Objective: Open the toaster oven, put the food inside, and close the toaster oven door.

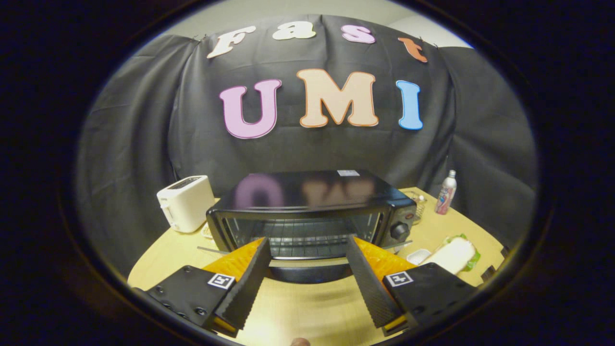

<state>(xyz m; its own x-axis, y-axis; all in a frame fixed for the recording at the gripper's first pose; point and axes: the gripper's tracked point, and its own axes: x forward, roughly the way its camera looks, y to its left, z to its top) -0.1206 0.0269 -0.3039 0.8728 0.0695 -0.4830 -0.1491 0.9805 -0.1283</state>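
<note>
My gripper (pixel 307 250) is level and aimed straight at the toaster oven (pixel 312 211), its fingers spread wide and holding nothing. The oven stands just ahead of the fingertips on the wooden table (pixel 307 307), with its door dropped open and the wire rack (pixel 307 238) showing inside. The wrapped food (pixel 454 254) lies on the table beyond my right finger. A white toaster (pixel 186 202) stands to the oven's left, and a bottle (pixel 446 193) at the far right.
</note>
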